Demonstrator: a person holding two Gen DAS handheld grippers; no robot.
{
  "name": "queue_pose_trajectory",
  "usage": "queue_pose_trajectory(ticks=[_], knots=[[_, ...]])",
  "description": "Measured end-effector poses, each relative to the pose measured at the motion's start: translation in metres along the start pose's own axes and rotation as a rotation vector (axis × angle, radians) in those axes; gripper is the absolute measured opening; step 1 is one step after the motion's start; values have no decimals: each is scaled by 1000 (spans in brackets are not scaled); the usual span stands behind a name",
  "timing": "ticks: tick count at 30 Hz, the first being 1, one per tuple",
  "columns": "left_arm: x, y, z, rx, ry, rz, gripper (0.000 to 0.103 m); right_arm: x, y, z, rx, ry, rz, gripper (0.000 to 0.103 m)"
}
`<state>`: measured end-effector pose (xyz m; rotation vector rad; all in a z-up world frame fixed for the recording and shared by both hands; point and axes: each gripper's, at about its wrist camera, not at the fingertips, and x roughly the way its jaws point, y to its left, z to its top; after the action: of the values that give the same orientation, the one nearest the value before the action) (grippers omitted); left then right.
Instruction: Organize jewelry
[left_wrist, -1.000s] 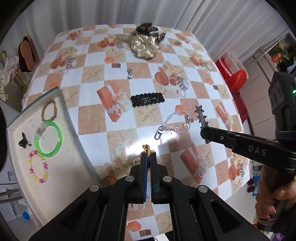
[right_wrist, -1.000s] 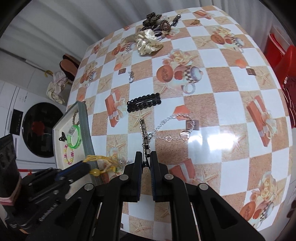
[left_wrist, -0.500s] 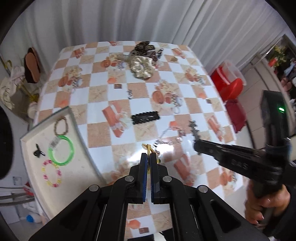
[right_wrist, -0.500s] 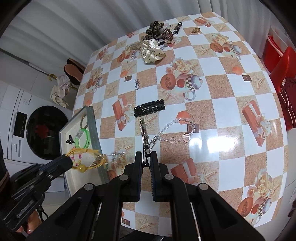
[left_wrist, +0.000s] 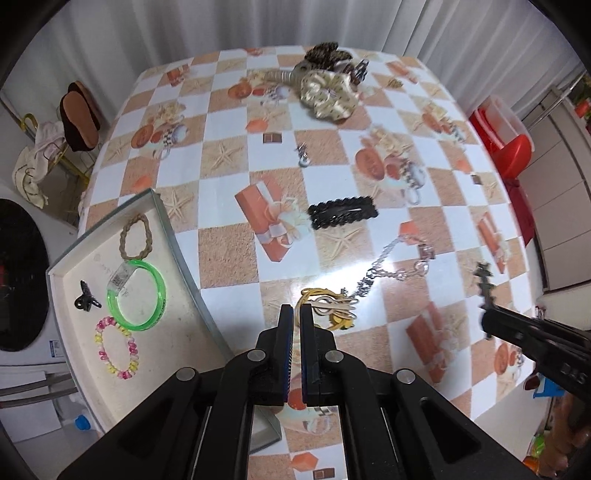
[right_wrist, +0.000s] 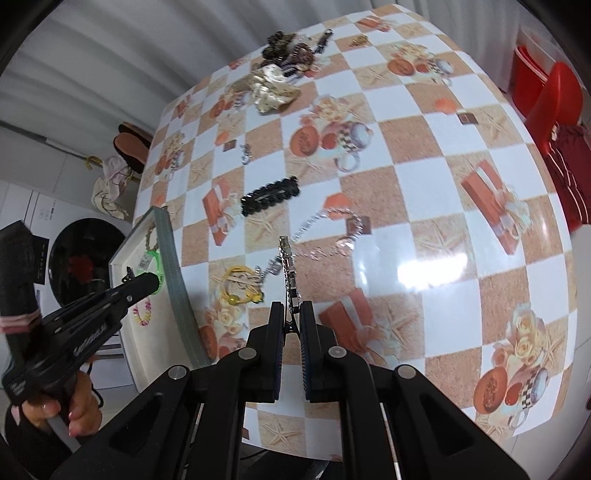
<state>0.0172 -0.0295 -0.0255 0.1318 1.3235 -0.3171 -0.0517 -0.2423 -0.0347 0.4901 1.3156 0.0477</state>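
Jewelry is being sorted on a table (left_wrist: 229, 251) that is being covered by a checked cloth with printed gift boxes and starfish. At the left edge, a white tray (left_wrist: 173, 236) is being used to hold a green bangle (left_wrist: 159, 295), a brown braided band (left_wrist: 148, 236), a pink and yellow coil band (left_wrist: 101, 354) and a small black clip (left_wrist: 86, 301). A white label (left_wrist: 122, 278) is being carried on the bangle, but its tiny print cannot be read. The left gripper (left_wrist: 296, 314) is being held by a hand (right_wrist: 62, 410) above the tray's near wall, with its fingers pressed together and nothing seen between them. A yellow band (left_wrist: 332, 304) is being left on the cloth just beside the tray, touching one end of a silver chain (left_wrist: 388, 254). A thin metal clip (right_wrist: 288, 262) is being pinched by its end in the right gripper (right_wrist: 291, 314) and is being held above the chain. Letters like "DAS" are being shown on the side of the right gripper, though they are blurred. White writing on the left gripper is too blurred to be read. A black hair clip (left_wrist: 343, 218) is being left on the cloth past the chain, and a pile of scrunchies (left_wrist: 327, 96) is being kept at the far end.
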Motion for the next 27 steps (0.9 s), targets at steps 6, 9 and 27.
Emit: queue_pose_trajectory(ticks=[6, 9, 27], knots=[[32, -6, 20, 39, 30, 15, 8, 4, -15, 0, 23, 9, -3, 9], [41, -16, 32, 104, 6, 29, 8, 7, -22, 2, 40, 16, -2, 9], [160, -67, 76, 512, 36, 88, 95, 18, -48, 16, 85, 35, 11, 9]])
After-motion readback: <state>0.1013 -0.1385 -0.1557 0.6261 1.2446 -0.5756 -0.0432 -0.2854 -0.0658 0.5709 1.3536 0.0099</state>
